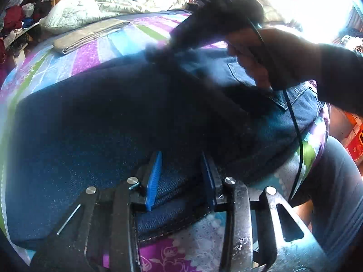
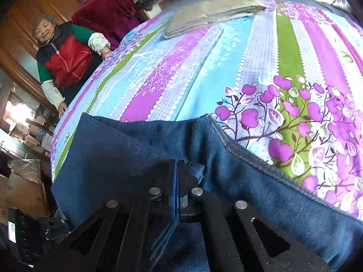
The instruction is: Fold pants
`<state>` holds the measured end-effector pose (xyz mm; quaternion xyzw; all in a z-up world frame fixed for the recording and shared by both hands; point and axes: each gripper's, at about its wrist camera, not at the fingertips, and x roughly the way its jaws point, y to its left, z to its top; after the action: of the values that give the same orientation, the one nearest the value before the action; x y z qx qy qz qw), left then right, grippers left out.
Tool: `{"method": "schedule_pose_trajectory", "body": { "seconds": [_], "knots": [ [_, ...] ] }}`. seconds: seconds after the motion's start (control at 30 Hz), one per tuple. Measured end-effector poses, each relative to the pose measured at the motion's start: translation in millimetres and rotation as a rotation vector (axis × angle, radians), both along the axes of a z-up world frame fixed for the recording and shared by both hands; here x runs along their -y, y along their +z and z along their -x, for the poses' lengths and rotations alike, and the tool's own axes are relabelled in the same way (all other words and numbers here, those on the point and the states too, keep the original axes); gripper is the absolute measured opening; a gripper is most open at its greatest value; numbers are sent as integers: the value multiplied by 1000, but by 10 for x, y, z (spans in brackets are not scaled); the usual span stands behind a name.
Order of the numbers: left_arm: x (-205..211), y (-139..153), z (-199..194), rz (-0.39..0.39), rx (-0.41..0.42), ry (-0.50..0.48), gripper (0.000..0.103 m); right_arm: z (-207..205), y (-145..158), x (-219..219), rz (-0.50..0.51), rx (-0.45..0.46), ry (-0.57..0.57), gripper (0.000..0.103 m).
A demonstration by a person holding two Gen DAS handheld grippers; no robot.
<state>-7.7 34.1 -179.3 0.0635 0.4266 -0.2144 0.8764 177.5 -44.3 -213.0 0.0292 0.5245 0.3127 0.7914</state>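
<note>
The striped bedspread [image 2: 238,72] fills both views, with a folded beige cloth [image 2: 211,13] at upper centre. The jeans [image 1: 90,136] cover the lower frame, partly folded. The right gripper [image 2: 176,170] is clenched on a denim fold; the left gripper [image 1: 181,176] stands parted, straddling the hem. Judged mid-fold; next, carry the pinched edge across evenly.

The dark blue denim pants [image 2: 118,149] look matt and coarsely woven, with orange stitched seams. The striped floral cotton bedsheet [image 2: 204,72] is smooth cloth, and the black gripper [image 2: 177,181] has matt, dusty arms with shiny metal pins.
</note>
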Motion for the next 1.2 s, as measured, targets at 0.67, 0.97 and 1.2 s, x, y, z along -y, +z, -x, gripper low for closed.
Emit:
{"method": "schedule_pose_trajectory", "body": {
  "seconds": [0.67,0.97,1.2],
  "knots": [
    [-1286,571,431,121,136,338,37,756,803,-792,-52,75,382,16],
    [-1797,227,471,131,0,440,35,63,318,-2797,167,40,632,15],
    [-1895,145,407,180,-34,421,36,-208,-80,-3033,241,-49,651,0]
  ]
}}
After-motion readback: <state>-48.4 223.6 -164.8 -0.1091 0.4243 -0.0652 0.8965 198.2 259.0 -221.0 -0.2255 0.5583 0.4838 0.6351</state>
